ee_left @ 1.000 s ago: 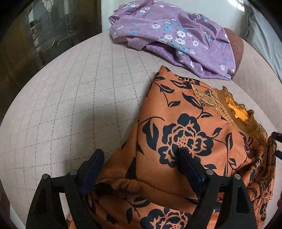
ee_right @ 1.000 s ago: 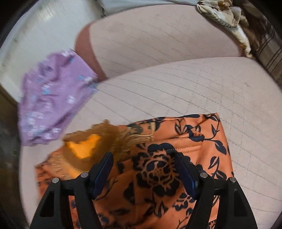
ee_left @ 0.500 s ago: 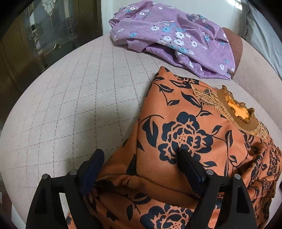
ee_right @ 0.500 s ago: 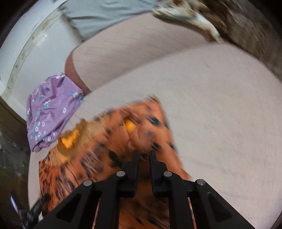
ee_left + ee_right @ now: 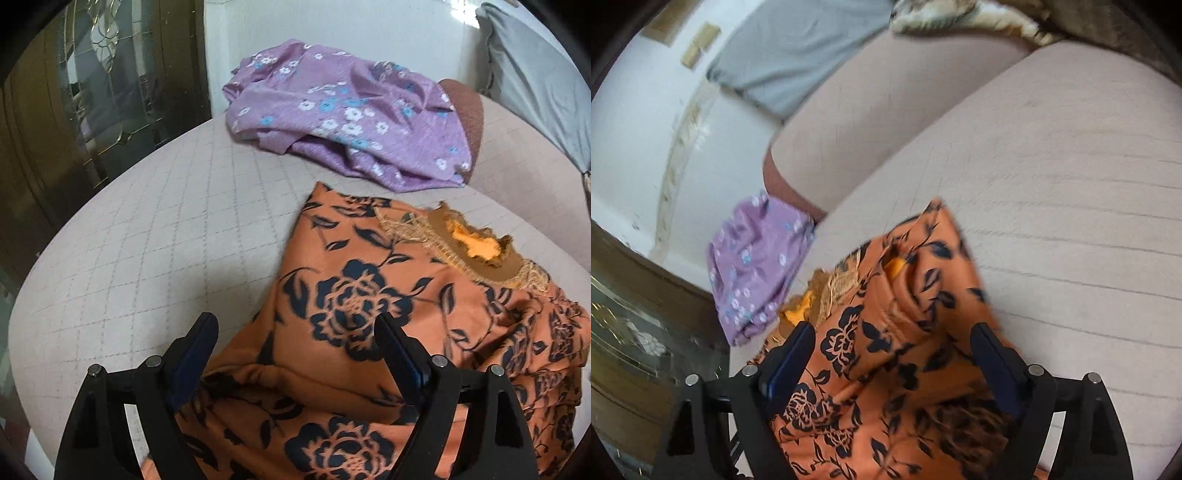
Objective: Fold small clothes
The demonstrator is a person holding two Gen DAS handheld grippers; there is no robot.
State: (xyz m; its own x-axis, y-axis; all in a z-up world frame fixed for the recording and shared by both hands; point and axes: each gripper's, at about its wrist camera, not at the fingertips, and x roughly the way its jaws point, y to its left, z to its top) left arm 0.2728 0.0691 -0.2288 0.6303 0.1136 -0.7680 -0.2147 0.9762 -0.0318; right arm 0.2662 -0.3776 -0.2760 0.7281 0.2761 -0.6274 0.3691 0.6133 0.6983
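An orange top with dark blue flowers (image 5: pixel 351 306) lies on the pale quilted sofa seat (image 5: pixel 147 240), its gold-trimmed neckline toward the backrest. My left gripper (image 5: pixel 295 318) hangs open over its lower left part, one finger above the seat and one above the cloth. In the right wrist view the same orange top (image 5: pixel 886 332) has one side folded over its body. My right gripper (image 5: pixel 894 328) is opening its jaws just above that fold. The cloth lies below and between the fingers, and the pads are not pressing it.
A crumpled purple flowered garment (image 5: pixel 343 110) lies at the back by the brown sofa arm, also seen as purple cloth (image 5: pixel 757 266). A grey cushion (image 5: pixel 535 74) leans on the backrest. A dark glass-fronted cabinet (image 5: pixel 74 92) stands left of the sofa. The seat edge runs close on the left.
The right gripper shut on the orange top's edge, carried it leftward over the garment, then opened and let it go. The left gripper pulled back and up slightly, staying open.
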